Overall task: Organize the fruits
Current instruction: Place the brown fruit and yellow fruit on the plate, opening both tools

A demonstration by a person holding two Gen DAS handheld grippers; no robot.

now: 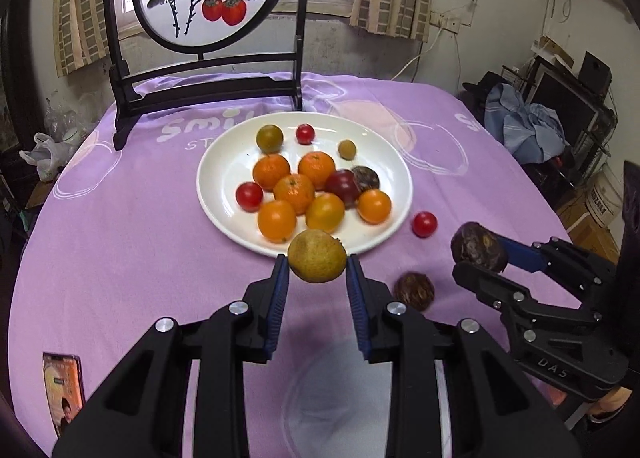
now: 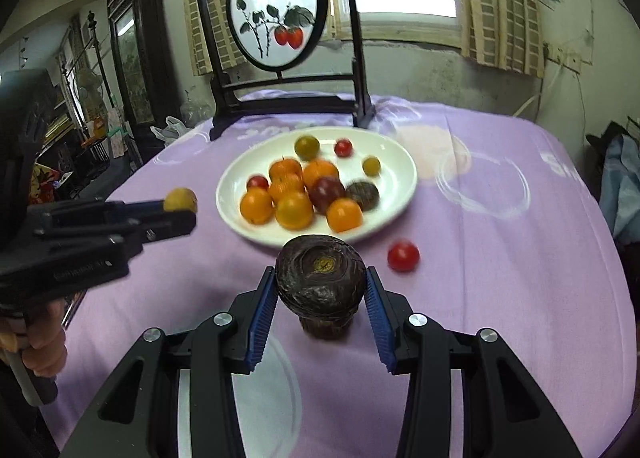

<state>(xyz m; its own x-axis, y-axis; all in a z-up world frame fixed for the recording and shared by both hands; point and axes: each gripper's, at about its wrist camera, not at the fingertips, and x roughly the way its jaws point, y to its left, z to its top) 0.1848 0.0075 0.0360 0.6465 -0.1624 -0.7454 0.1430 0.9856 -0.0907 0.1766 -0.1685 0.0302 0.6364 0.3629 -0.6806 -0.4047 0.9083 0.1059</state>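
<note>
**Both grippers loaded, plate nearly full**

Left gripper [image 1: 317, 263] is clamped on a yellow-green fruit [image 1: 317, 261], held in the air just short of the near rim of the white plate [image 1: 224, 194]. Right gripper [image 2: 320, 284] is pinching a dark wrinkled fruit [image 2: 320, 274], also off the cloth, just shy of the plate. Two carries on at once!

Plate's crowded: oranges and tomatoes piled in the middle. A red tomato [image 1: 424, 224] sits loose on the purple tablecloth [image 1: 120, 242] beside the rim, and another dark fruit [image 1: 414, 291] lies on the cloth near the left gripper's tips.

Risks, imo: round fruit held at the finger ends, so a tilt or knock could pop either one out and roll it off the table. Dropping onto the pile may nudge fruit over the shallow rim. Both grippers are heading for the same near edge, so a bump looks possible.

Hard to tell: right wrist view is blurry on the plate, so small fruit are smeared. The second dark fruit is mostly hidden under the held one there. Table's near edge is cut off by gripper bodies.
</note>
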